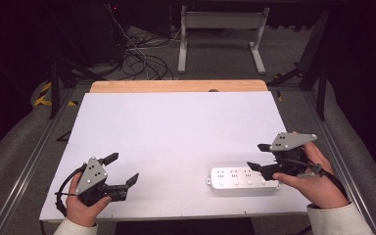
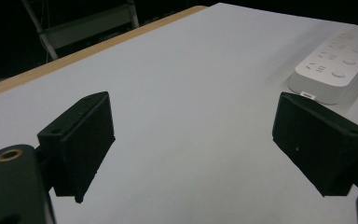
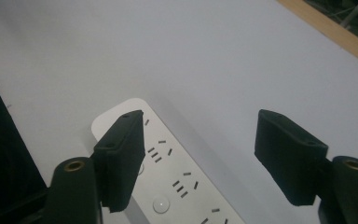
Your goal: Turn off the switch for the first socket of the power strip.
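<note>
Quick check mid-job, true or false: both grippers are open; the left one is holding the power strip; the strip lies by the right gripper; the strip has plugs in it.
1. Both grippers are open. True: the left gripper and the right gripper have their jaws apart.
2. The left gripper holds the power strip. False: its jaws are empty, well apart from the strip.
3. The strip lies by the right gripper. True.
4. Plugs sit in the strip. False: the sockets in sight are bare.

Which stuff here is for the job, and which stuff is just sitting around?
For the job:
- white power strip
- right gripper, jaws open right over the strip
- left gripper, jaws open, off to the side

Just sitting around:
- white table board, the strip lies on it
- tangled cables on the floor behind
- white metal frame at the back
</note>
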A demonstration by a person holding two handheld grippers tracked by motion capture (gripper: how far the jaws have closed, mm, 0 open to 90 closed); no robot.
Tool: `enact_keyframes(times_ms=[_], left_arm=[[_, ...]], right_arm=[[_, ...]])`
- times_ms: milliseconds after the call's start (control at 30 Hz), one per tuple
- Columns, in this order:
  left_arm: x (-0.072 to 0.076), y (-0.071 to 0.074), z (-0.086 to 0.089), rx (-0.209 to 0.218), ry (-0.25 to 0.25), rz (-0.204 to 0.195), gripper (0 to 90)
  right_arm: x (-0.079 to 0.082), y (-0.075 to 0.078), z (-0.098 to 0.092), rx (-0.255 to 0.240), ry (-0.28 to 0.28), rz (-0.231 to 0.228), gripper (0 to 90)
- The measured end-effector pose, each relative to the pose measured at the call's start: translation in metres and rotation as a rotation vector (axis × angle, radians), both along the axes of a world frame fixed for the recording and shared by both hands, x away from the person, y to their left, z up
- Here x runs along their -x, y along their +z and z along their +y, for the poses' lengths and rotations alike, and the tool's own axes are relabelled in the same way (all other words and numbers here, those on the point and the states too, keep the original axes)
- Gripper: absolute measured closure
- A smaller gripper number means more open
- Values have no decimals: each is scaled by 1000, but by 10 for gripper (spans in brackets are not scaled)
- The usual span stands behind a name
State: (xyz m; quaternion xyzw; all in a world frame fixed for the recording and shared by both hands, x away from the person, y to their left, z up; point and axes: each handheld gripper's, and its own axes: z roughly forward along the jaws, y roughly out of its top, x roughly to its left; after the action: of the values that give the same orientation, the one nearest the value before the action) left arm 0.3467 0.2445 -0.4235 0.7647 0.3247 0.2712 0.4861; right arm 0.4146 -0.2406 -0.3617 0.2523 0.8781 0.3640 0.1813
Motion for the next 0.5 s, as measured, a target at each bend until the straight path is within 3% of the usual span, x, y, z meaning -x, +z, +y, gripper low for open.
enact_keyframes(times_ms=[367,500], left_arm=[[-1,0,1,-5,-1,-2,131],[0,0,1,-4,1,-2,132]], right_arm=[[4,7,0,-57,55,-85,268],[4,8,-2,-67,34,-119,267]])
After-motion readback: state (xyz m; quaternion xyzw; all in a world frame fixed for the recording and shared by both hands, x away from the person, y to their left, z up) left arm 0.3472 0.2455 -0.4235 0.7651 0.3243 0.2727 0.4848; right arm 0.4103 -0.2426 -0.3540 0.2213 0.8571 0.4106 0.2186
